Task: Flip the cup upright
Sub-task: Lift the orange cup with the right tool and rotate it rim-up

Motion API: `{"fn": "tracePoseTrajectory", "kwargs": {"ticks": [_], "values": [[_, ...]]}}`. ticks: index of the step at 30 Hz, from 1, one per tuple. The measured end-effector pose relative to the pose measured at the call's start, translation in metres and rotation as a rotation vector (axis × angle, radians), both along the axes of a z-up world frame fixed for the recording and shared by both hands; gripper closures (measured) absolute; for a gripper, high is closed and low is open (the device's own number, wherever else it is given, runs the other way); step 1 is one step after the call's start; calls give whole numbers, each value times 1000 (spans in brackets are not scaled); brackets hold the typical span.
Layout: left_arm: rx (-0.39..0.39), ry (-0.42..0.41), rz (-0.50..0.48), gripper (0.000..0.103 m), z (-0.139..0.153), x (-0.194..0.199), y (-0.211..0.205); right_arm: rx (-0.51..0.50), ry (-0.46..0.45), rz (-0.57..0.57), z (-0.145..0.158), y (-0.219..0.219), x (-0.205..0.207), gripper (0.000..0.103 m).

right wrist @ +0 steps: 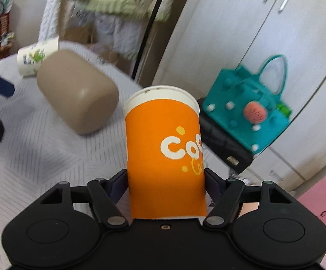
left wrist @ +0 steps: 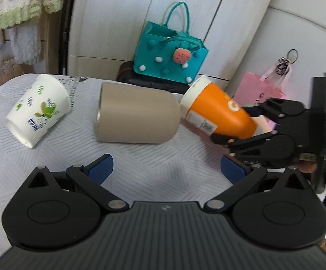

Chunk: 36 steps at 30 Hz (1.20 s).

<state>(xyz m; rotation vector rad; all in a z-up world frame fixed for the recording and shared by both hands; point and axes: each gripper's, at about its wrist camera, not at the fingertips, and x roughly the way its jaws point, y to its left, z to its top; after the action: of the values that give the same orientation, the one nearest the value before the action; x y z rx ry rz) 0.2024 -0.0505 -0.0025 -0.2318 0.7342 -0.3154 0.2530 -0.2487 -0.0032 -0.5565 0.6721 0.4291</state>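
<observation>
Right gripper [right wrist: 166, 180] clamps the orange paper cup [right wrist: 163, 148] near its base, tilted above the grey quilted table [left wrist: 140, 157]. Left gripper [left wrist: 166, 166] wide open, empty. Advice: rotate rim upward, lower base flat before releasing.

The left gripper [left wrist: 166, 168] is held low and level over the surface, its two blue-padded fingers [left wrist: 102, 168] spread wide apart with nothing between them. The right gripper [right wrist: 166, 184] has both fingers [right wrist: 118, 184] closed against opposite sides of the orange cup [right wrist: 163, 157]. Seen from the left wrist, the right gripper [left wrist: 239, 132] is tilted and enters from the right.
</observation>
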Motion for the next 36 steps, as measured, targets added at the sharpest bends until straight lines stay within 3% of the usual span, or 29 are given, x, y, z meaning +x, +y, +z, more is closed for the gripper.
{"fn": "tracePoseTrajectory", "kwargs": {"ticks": [4, 14, 24, 28, 36], "values": [[14, -33, -3, 0, 13, -15, 1, 53, -60, -56, 18, -1, -23, 27], [13, -85, 10, 0, 37, -68, 24, 128, -78, -114, 44, 16, -98, 27], [-4, -68, 31, 0, 37, -102, 58, 143, 28, -17, 28, 64, -144, 27], [16, -53, 47, 0, 34, -106, 69, 105, 56, -61, 16, 82, -141, 27], [-21, 0, 40, 0, 23, -104, 82, 172, 161, -114, 2, 89, -132, 27]]}}
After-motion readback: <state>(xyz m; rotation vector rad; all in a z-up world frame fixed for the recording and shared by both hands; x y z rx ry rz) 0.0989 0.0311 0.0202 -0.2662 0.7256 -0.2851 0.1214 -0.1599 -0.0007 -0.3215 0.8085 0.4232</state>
